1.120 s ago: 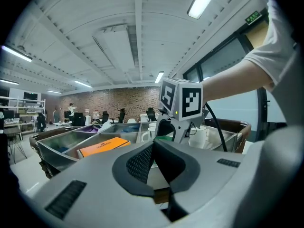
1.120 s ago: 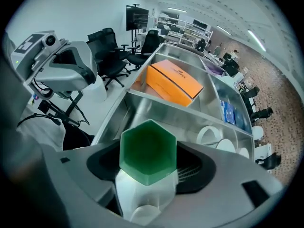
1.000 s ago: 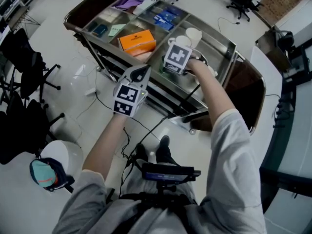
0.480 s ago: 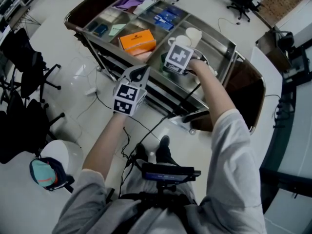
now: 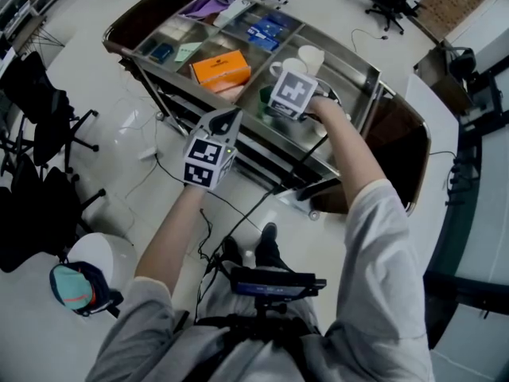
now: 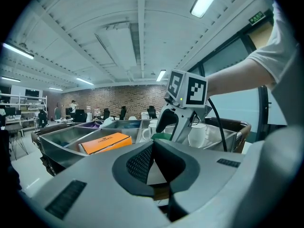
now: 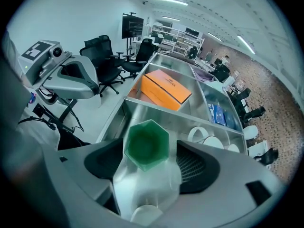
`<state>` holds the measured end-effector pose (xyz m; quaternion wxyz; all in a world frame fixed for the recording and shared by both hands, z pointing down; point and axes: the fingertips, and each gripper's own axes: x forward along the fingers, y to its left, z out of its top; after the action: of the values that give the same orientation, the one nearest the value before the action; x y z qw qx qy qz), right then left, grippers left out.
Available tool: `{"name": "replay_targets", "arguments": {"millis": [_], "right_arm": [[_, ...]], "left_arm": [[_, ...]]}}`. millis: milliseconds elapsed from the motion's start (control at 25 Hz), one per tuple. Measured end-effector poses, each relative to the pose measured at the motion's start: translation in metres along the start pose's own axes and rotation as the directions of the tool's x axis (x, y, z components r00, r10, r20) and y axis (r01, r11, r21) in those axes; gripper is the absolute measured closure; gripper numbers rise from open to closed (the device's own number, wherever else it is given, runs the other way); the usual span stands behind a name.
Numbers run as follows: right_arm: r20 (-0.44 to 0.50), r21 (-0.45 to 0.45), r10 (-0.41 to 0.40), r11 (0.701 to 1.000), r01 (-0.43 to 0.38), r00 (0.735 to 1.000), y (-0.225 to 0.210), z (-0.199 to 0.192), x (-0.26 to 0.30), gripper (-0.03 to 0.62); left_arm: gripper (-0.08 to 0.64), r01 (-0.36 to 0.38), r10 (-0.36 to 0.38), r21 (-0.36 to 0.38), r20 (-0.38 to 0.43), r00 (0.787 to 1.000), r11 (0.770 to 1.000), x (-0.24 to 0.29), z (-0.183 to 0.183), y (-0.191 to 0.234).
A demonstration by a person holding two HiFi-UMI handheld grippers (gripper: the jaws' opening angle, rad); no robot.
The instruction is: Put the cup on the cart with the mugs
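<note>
Right gripper view shows you the green cup [image 7: 146, 144] from above, between the two fingers [image 7: 197, 167] of your right gripper [image 7: 149, 163]. It has six flat sides and an open top with nothing in it.

The cup looks like thin plastic, so I think it is very light and a bit stiff. Its sides look smooth and may slip. It should not break, but it could tip over from a small bump (the steel floor under it looks shiny and slick). If you need to grab it again, press on two flat sides that face each other, not on the corners. Hold it around the middle and squeeze gently so that it does not bend.

The right fingers are opening now. There is a clear gap between the cup and the finger on the mug side. The other finger is very close to the cup, and it does not seem to press on it. The cup looks like it stands on the floor of the cart [image 7: 118, 122], with the white mugs [image 7: 202, 136] near it in the same long bin. The orange box [image 7: 164, 91] is in the next bin.

The fingers of your left gripper [image 6: 153, 148] are pressed together and hold nothing. It hangs in the air beside the cart.
</note>
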<state>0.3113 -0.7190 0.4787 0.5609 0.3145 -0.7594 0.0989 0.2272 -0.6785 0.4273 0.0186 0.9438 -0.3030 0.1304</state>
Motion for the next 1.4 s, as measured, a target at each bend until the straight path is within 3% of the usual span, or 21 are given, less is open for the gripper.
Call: {"name": "replay_targets", "arguments": {"millis": [200, 360, 480, 560, 680, 840, 960, 1080, 1400], "right_arm": [[0.039, 0.044, -0.071, 0.997, 0.070, 0.997, -0.012, 0.001, -0.028, 0.233], [0.174, 0.142, -0.150, 0.982, 0.126, 0.973, -0.016, 0.014, -0.067, 0.251], [0.327, 0.236, -0.242, 0.957, 0.168, 0.913, -0.013, 0.024, -0.098, 0.435], [0.403, 0.298, -0.307, 0.935, 0.194, 0.862, -0.007, 0.027, -0.115, 0.511], [0.497, 0.404, -0.381, 0.897, 0.181, 0.779, 0.008, 0.025, -0.136, 0.583], [0.563, 0.544, -0.470, 0.830, 0.123, 0.680, 0.030, 0.013, -0.157, 0.584], [0.567, 0.630, -0.538, 0.771, 0.092, 0.624, 0.050, -0.004, -0.164, 0.583], [0.558, 0.700, -0.571, 0.714, 0.030, 0.602, 0.073, -0.027, -0.161, 0.584], [0.465, 0.824, -0.660, 0.567, -0.016, 0.590, 0.134, -0.089, -0.148, 0.584]], "left_arm": [[0.556, 0.005, -0.005, 0.003, 0.014, 1.000, 1.000, -0.005, 0.006, -0.001], [0.557, 0.010, -0.010, 0.012, 0.022, 1.000, 1.000, -0.011, 0.008, 0.001], [0.556, 0.019, -0.019, 0.011, 0.017, 1.000, 1.000, -0.016, 0.005, 0.001], [0.557, 0.022, -0.022, 0.012, 0.013, 1.000, 1.000, -0.020, 0.002, 0.001], [0.557, 0.029, -0.029, 0.015, 0.014, 0.999, 0.999, -0.030, 0.002, -0.001], [0.555, 0.031, -0.032, 0.019, 0.024, 0.999, 0.999, -0.045, 0.005, -0.003], [0.556, 0.028, -0.029, 0.016, 0.033, 0.999, 0.999, -0.057, 0.005, -0.003], [0.556, 0.023, -0.023, 0.007, 0.037, 0.999, 1.000, -0.071, 0.000, -0.005], [0.557, -0.003, 0.003, -0.030, 0.024, 1.000, 1.000, -0.118, -0.029, -0.004]]}}
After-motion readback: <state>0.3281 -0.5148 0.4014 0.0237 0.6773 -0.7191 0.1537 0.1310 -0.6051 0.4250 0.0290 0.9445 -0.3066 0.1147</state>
